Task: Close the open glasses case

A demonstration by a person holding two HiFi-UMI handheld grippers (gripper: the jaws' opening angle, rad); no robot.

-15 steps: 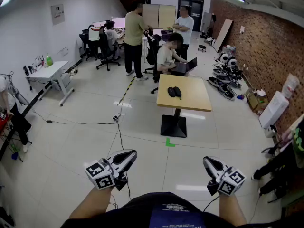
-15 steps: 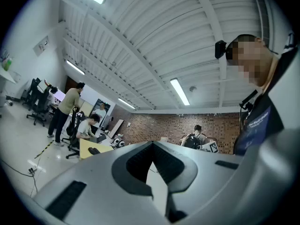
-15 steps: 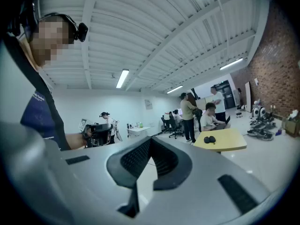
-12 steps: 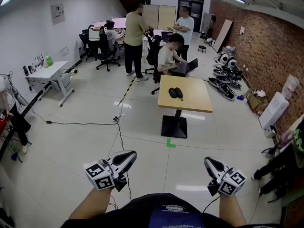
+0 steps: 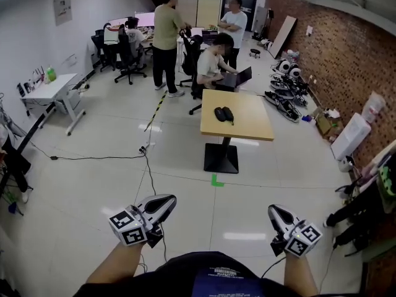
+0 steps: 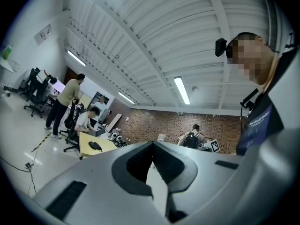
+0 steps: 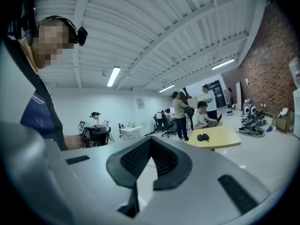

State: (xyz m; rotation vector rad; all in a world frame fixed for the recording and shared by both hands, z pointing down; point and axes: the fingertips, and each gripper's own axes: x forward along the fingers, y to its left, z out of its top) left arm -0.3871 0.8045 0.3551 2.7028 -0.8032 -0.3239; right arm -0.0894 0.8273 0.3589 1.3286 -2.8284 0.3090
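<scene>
An open black glasses case (image 5: pixel 224 114) lies on the yellow tabletop (image 5: pixel 247 125). Well short of the tabletop, the left claw (image 5: pixel 169 199) and the right claw (image 5: pixel 273 210) hover, jaws together. A seated person (image 5: pixel 213 65) is just beyond the tabletop.

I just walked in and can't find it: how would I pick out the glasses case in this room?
Look to the square wooden table on a black pedestal in the middle of the floor. The glasses case lies on it: two dark halves side by side, the only thing on that tabletop.
</scene>
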